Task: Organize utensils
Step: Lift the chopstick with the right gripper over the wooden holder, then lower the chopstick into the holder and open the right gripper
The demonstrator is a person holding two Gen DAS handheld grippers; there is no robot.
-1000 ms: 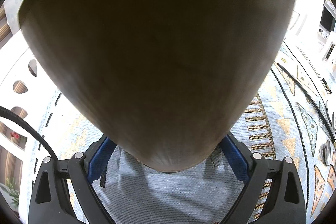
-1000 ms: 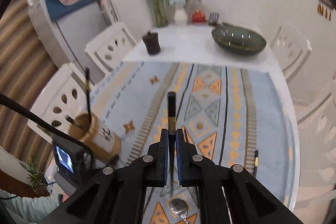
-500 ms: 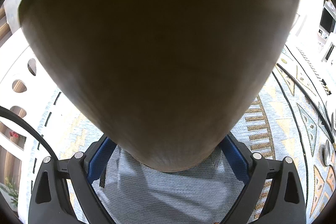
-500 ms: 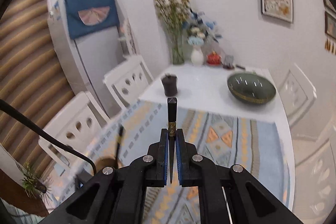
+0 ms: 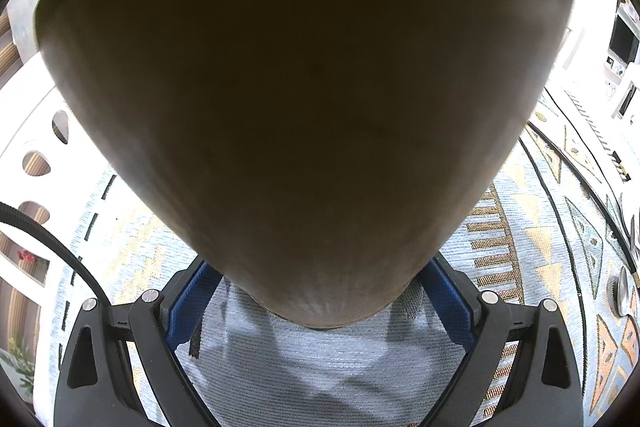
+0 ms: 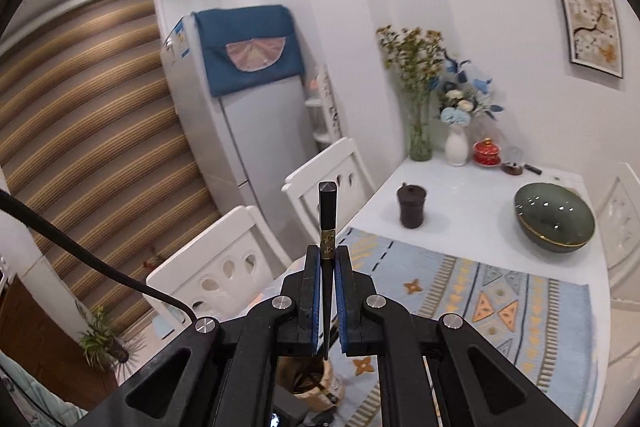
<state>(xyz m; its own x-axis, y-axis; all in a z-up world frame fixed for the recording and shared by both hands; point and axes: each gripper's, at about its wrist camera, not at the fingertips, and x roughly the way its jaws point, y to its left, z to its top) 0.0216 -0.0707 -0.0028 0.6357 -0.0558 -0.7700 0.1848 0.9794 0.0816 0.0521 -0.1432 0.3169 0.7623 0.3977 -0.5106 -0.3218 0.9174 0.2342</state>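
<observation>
The right claw [image 6: 329,267], clenched on a black chopstick [image 6: 327,223], has lifted it above the holder [image 6: 316,383]; the left claw [image 5: 316,291] grips that holder, ready for the drop-in.

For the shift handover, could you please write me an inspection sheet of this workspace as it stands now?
Surface: white table with a patterned runner.
Job's things: black chopstick upright; brown utensil holder fills the left view; spoon on the runner.
Clutter: green bowl, dark lidded cup, two vases, red jar.
Grippers: right gripper shut on the chopstick; left gripper clamps the holder.
Cables: black cable.
Surroundings: white chairs, fridge, striped blind.
</observation>
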